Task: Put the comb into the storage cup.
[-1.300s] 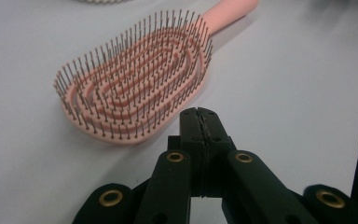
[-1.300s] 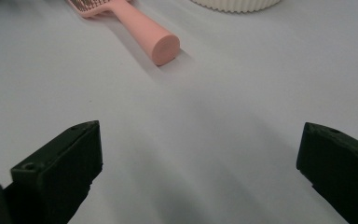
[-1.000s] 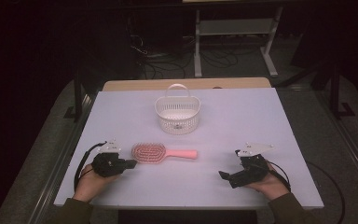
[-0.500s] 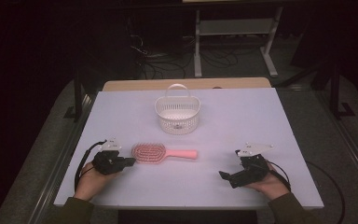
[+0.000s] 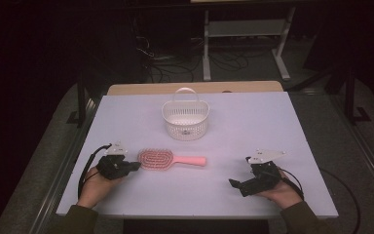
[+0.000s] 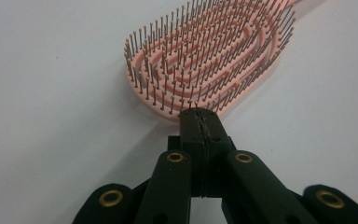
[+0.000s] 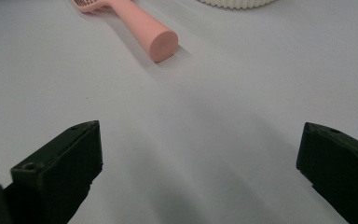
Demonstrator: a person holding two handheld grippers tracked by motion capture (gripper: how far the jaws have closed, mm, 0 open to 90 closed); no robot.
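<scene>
Two grippers rest low on your side of the table (image 5: 292,122), one in each hand, with a pink brush (image 5: 168,159) lying between them. Your left gripper (image 5: 135,166) sits at about 8 o'clock on the tabletop, its jaws pressed together with nothing between them; in the left gripper view (image 6: 199,120) the joined tips sit just at the rim of the bristled head (image 6: 209,56), though whether they touch it is hard to tell. The brush lies flat, bristles up, head toward 9 o'clock and handle (image 5: 191,160) pointing toward 3 o'clock. Your right gripper (image 5: 234,184) lies at about 4 o'clock, well apart from the brush, its jaws spread wide and holding nothing; in the right gripper view (image 7: 200,158) bare tabletop shows between them, and the round end of the handle (image 7: 163,44) lies farther off at 11 o'clock. A white basket (image 5: 185,116) with a loop handle stands upright toward 12 o'clock, beyond the brush and apart from it. Your sleeves (image 5: 78,219) enter from 6 o'clock.
</scene>
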